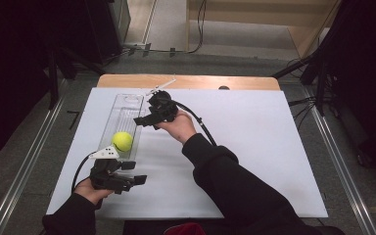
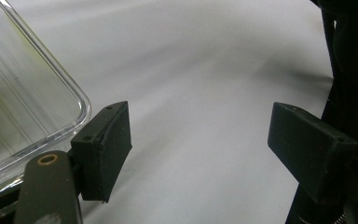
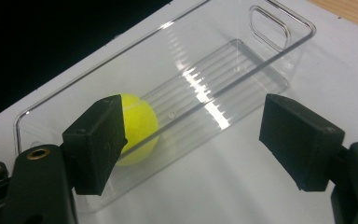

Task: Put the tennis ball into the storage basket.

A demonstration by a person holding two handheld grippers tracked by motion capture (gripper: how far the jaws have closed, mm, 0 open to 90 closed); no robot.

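Observation:
A yellow tennis ball (image 1: 122, 141) lies at the near end of a long clear plastic tray (image 1: 123, 108) on the white table sheet. The right gripper (image 1: 143, 121) hovers just right of the tray's middle, open with nothing between its jaws; in the right gripper view the ball (image 3: 139, 127) and tray (image 3: 223, 70) lie beyond its open jaws (image 3: 198, 140). The left gripper (image 1: 138, 172) rests near the table's front left, open and empty, a little below the tray's near end. In the left gripper view, the tray corner (image 2: 32, 93) sits left of the open gripper (image 2: 200, 144).
The white sheet (image 1: 254, 147) covers most of the wooden table (image 1: 191, 81). A black-sleeved arm (image 1: 235, 186) crosses the middle from the bottom. Metal rails (image 1: 24, 161) run along both sides of the table on the floor.

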